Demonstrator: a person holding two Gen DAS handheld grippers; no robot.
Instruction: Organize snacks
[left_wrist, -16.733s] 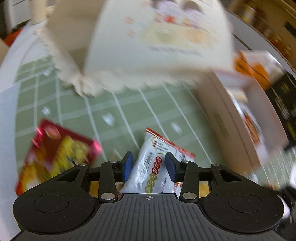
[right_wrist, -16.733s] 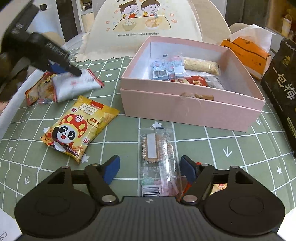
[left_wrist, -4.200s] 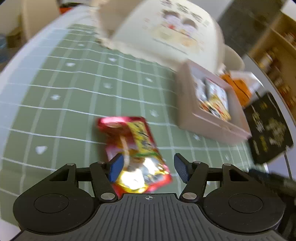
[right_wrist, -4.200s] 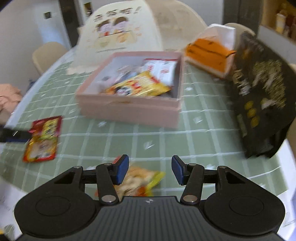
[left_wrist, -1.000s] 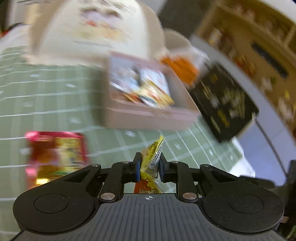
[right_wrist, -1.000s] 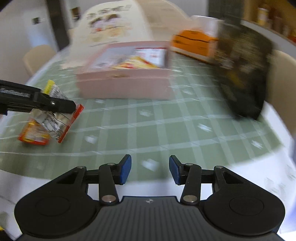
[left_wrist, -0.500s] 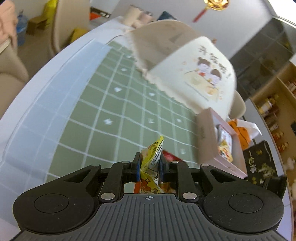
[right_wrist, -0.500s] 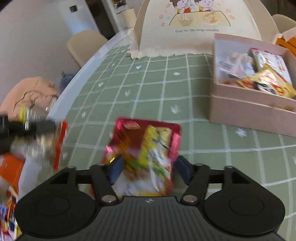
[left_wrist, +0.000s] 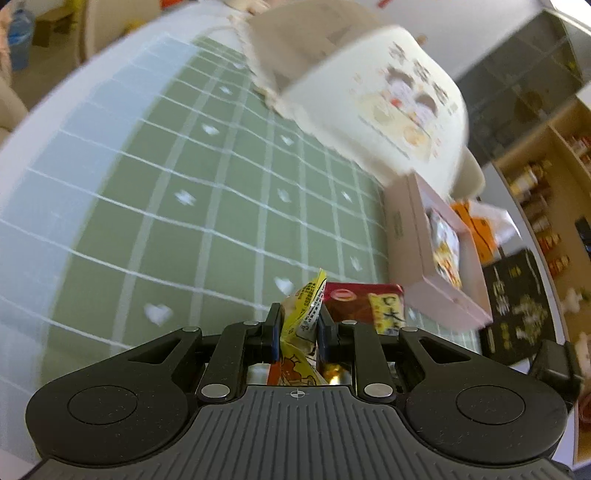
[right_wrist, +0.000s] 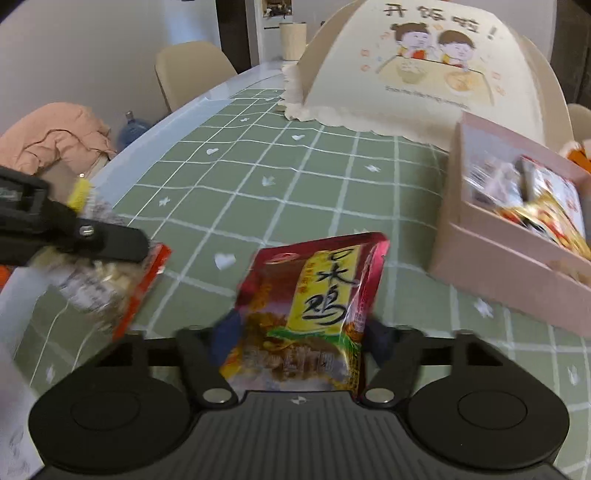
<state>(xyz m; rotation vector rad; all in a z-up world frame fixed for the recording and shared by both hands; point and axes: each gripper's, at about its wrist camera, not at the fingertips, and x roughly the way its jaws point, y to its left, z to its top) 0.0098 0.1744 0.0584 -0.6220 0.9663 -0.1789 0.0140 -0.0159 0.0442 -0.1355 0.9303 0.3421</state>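
With the left gripper (left_wrist: 297, 334) clamped on a yellow packet (left_wrist: 300, 325), the right gripper (right_wrist: 301, 338) has just been closing around the red packet (right_wrist: 314, 295), and both look bound next for the pink box (right_wrist: 509, 258) at far right.

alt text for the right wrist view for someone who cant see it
The right gripper, its jaws just closing, brackets a red and yellow snack packet on a green grid tablecloth. At left, the left gripper holds another packet; at right stands a pink box of snacks, behind it a cream food cover.
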